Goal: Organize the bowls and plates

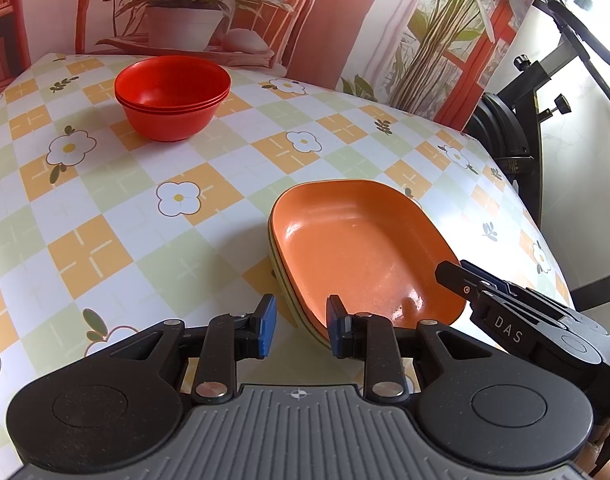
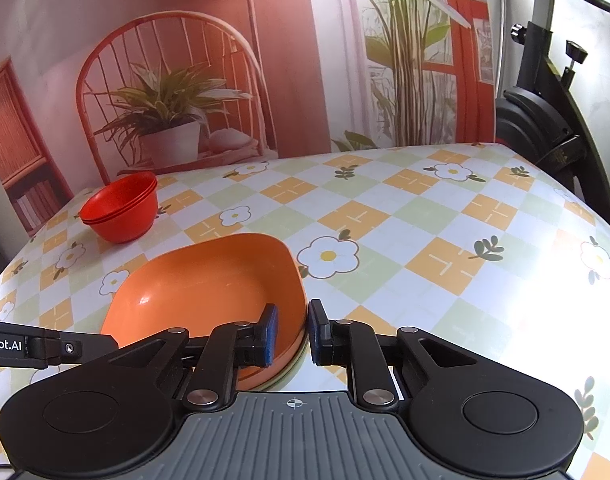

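A stack of orange plates (image 1: pixel 357 248) with rounded corners rests on a table covered in a checked cloth (image 1: pixel 105 208) of orange, pale green and white squares printed with white flowers. All places here are given from that stack. The left gripper (image 1: pixel 300 326) sits at the stack's near left edge, its blue-padded fingers (image 1: pixel 268 326) parted by a moderate gap with the stack's rim between them; one pad is outside the rim and the other over the top plate's inside, and neither clearly presses it. The right gripper (image 2: pixel 292 332) straddles the stack's near right rim in the same manner, its pads a narrow gap apart, one over the inside of the top plate and one outside, and contact cannot be told for sure. Well beyond the stack, toward the far left of the table, stand nested red bowls (image 1: pixel 172 96), upright and apart from everything else. Behind the table hangs a printed backdrop (image 2: pixel 209 80) showing a chair, potted plants and a lamp. To the stack's far right, off the table, stands a black exercise bike (image 2: pixel 545 120).
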A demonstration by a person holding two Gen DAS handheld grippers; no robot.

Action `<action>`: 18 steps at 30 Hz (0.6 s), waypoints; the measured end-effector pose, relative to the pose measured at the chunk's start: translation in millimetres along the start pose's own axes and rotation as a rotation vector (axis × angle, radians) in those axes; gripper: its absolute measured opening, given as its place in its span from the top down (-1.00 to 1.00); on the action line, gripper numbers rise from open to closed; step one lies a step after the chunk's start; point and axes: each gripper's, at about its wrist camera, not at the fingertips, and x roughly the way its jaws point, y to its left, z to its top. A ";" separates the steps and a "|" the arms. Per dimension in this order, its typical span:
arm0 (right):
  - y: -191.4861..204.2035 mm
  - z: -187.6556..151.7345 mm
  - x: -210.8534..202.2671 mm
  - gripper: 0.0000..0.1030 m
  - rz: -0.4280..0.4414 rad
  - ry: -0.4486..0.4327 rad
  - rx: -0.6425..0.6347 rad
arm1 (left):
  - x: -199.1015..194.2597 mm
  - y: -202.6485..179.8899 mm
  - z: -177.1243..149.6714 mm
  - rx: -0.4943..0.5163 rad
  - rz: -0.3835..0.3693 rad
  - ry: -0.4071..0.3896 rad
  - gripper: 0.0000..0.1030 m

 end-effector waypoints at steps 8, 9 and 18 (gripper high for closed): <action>-3.7 7.9 -6.6 0.68 0.014 -0.012 0.034 | -5.4 5.5 5.7 -0.009 0.010 -0.014 0.45; -4.1 9.2 -8.1 0.68 0.016 -0.015 0.039 | -6.6 6.9 7.1 -0.011 0.012 -0.017 0.44; 6.6 27.0 -14.5 0.68 0.038 -0.017 0.086 | -28.3 35.8 28.3 0.018 0.056 -0.056 0.44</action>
